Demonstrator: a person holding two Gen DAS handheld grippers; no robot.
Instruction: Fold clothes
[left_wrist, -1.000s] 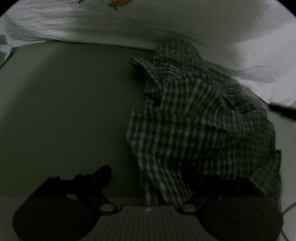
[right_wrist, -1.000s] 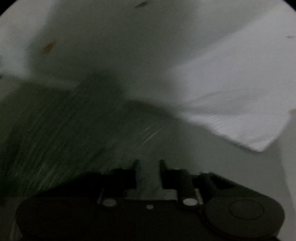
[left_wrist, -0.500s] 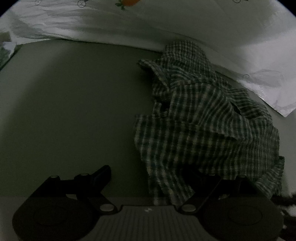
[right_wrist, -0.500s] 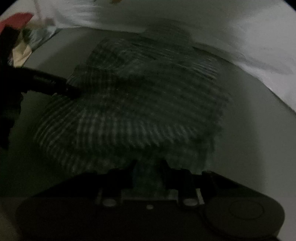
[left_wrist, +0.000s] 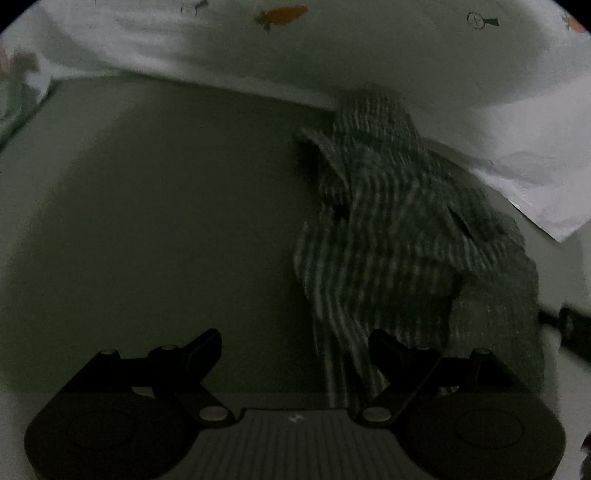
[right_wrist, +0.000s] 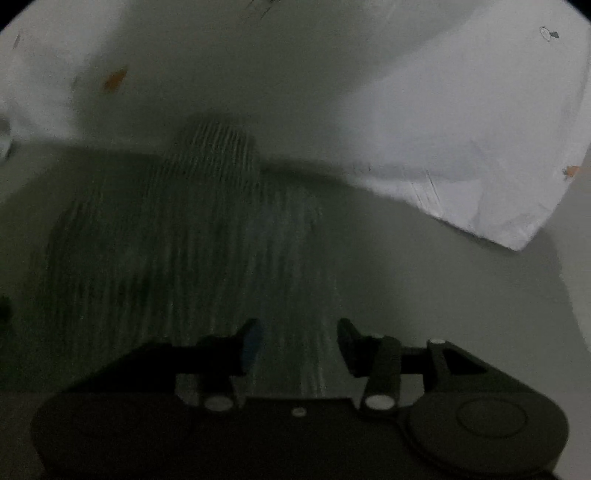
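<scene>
A crumpled green-and-white checked garment (left_wrist: 406, 236) lies on the grey table (left_wrist: 147, 221), right of centre in the left wrist view. My left gripper (left_wrist: 295, 343) is open, its right finger against the garment's near edge, nothing held. In the right wrist view the garment (right_wrist: 192, 251) is motion-blurred and spreads ahead and to the left. My right gripper (right_wrist: 299, 332) is open with the cloth's near edge lying between and below the fingers.
A white sheet with small carrot prints (left_wrist: 332, 48) lies bunched along the far side of the table and reaches down at the right (right_wrist: 461, 147). A dark object (left_wrist: 569, 328) shows at the right edge of the left wrist view.
My right gripper has opened and let go of the checked garment, and its view has swung. The left gripper stays open and has shifted a little; the garment looks further right.
</scene>
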